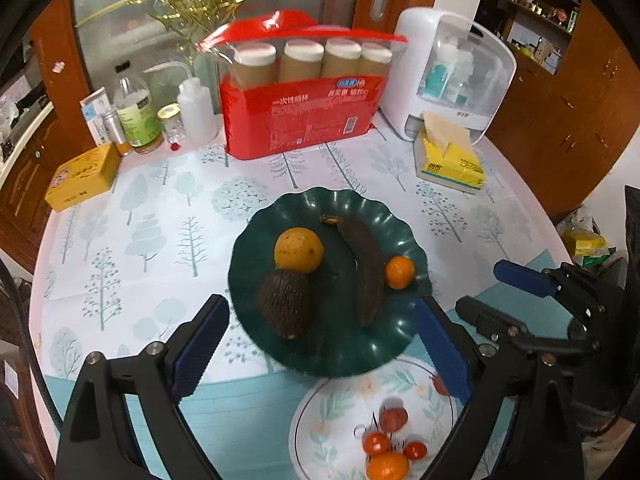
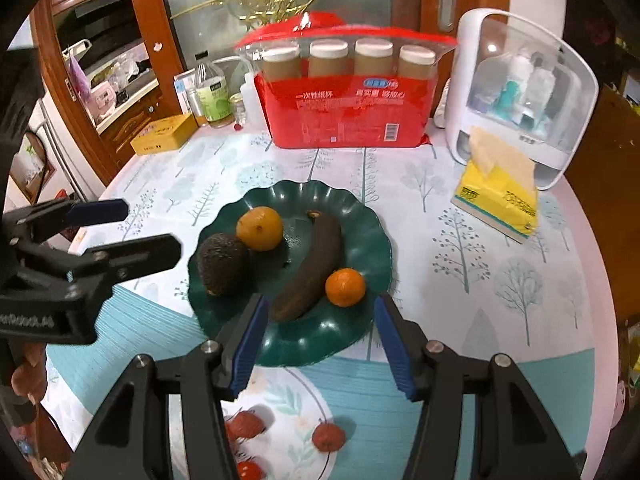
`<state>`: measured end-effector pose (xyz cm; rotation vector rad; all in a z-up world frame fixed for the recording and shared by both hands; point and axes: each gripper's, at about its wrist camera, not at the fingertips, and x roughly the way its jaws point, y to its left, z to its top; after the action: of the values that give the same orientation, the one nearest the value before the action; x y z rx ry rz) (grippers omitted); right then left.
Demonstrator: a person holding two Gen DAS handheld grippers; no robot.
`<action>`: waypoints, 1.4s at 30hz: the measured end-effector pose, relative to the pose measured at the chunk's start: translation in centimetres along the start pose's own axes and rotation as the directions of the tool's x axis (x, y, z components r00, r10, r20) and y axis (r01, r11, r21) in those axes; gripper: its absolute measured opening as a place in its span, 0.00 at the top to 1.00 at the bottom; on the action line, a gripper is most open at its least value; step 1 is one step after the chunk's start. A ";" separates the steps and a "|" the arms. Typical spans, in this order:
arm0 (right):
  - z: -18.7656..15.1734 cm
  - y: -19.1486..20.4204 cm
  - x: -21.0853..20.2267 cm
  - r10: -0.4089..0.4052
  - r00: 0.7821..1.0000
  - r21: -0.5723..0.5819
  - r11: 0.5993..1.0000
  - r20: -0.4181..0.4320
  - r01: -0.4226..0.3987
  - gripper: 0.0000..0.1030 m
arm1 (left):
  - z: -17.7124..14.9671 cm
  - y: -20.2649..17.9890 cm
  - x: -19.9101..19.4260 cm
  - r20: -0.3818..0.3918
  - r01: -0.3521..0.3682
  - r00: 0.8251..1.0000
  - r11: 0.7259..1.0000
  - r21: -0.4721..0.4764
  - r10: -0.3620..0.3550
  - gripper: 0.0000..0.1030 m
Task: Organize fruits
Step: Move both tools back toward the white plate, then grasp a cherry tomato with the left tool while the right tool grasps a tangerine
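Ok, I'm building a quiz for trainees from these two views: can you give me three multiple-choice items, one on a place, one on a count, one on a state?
1. Where does the dark scaly fruit lie?
A. on the dark green scalloped plate
B. on the white floral plate
C. on the yellow tissue pack

2. How many fruits lie on the green plate?
A. two
B. four
C. six

3. How does the left tool stand?
A. shut on the blackened banana
B. shut on nothing
C. open, holding nothing

Answers: 1 A, it sits beside the large orange; 2 B, scaly fruit, orange, banana, small tangerine; 3 C, nothing touches its blue pads.
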<state>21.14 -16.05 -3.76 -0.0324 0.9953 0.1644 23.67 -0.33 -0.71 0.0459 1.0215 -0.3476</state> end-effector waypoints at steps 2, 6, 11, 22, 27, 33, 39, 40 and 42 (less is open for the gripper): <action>-0.1 0.2 -1.2 0.003 1.000 0.014 1.000 0.008 -0.003 0.46 | -0.7 -0.1 -1.6 0.021 -0.006 1.000 1.000 0.004 0.006 0.04; -0.9 0.7 -3.7 0.001 0.999 0.029 1.000 0.035 -0.002 0.46 | -1.9 -0.6 -4.3 0.053 -0.009 0.999 1.000 0.020 0.008 0.04; -2.3 1.1 -6.4 0.007 0.999 0.052 0.999 0.054 -0.009 0.46 | -3.8 -1.6 -7.6 0.104 -0.007 0.995 0.999 0.053 0.001 0.04; -7.4 2.2 -10.3 0.015 0.998 0.097 0.995 0.058 -0.020 0.46 | -9.9 -2.8 -10.9 0.118 -0.007 0.993 0.996 0.087 -0.003 0.04; -10.3 2.8 -10.7 0.013 0.999 0.110 0.994 0.043 -0.017 0.46 | -13.0 -2.9 -10.1 0.054 0.000 0.999 0.995 0.097 -0.006 0.04; -14.2 3.3 -9.6 0.010 1.000 0.132 0.991 -0.009 -0.009 0.46 | -17.3 -3.1 -8.6 0.004 -0.013 1.000 0.994 0.108 0.013 0.04; -17.8 3.2 -8.2 0.009 0.998 0.183 0.983 -0.069 0.003 0.46 | -21.3 -3.9 -5.8 -0.091 0.035 0.996 0.987 0.155 -0.021 0.04; -18.2 3.2 -8.0 0.008 0.997 0.190 0.982 -0.075 0.006 0.46 | -21.8 -4.2 -5.3 -0.107 0.044 0.994 0.985 0.169 -0.026 0.04; -19.3 3.2 -7.5 0.001 0.996 0.199 0.980 -0.086 0.016 0.46 | -23.0 -4.7 -4.3 -0.142 0.062 0.989 0.978 0.201 -0.034 0.04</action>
<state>0.63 -15.75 -7.85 0.1419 1.0932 0.0557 1.18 0.89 -8.57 0.2338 1.1218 -0.4986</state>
